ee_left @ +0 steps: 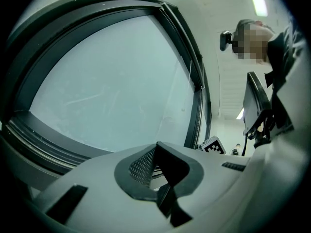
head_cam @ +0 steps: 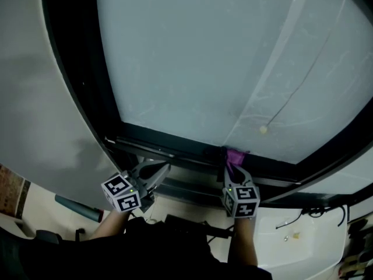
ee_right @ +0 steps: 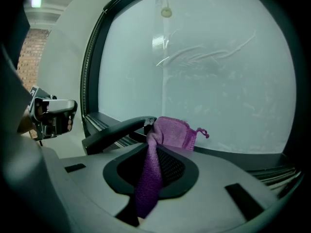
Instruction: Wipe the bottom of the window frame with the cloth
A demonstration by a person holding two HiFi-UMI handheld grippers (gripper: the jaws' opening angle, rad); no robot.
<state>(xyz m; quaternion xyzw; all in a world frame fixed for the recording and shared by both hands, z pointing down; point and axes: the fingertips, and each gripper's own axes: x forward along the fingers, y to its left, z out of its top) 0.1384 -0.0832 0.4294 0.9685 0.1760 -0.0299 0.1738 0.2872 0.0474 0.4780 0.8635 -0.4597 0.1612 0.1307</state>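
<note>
**State.** The right gripper [ee_right: 151, 139] has its fingers clamped on the cloth [ee_right: 171, 132]. The left gripper [ee_left: 156, 148] has its fingers together with nothing between them. It hangs at the lower left of the head view, near the frame's lower corner, and does no work.

**Location.** In the head view the cloth [head_cam: 234, 156] sits at lower centre, at the bottom rail [head_cam: 175, 147] of the frame, directly ahead of the right gripper [head_cam: 233, 172]. Contact with the rail looks likely but cannot be confirmed. In the right gripper view the wad lies against the end of a dark lever [ee_right: 114, 132], probably the window handle.

**Procedure (judgement).**
1. Press the wad flat onto the rail, not onto the glass [head_cam: 204, 57].
2. Hold the clamp firm, because only a small wad projects beyond the fingertips.
3. Travel along the rail in one direction, corner to corner, under even pressure.
4. Steer round the lever.
5. Keep the hard fingertips off the rail and the glass.

**Orientation.** The cloth is gathered into a narrow strip. Its long axis runs along the fingers, from bottom centre to the middle of the right gripper view. The free end points at the window and fans to the right along the rail, with a small tail at its right edge.
</note>
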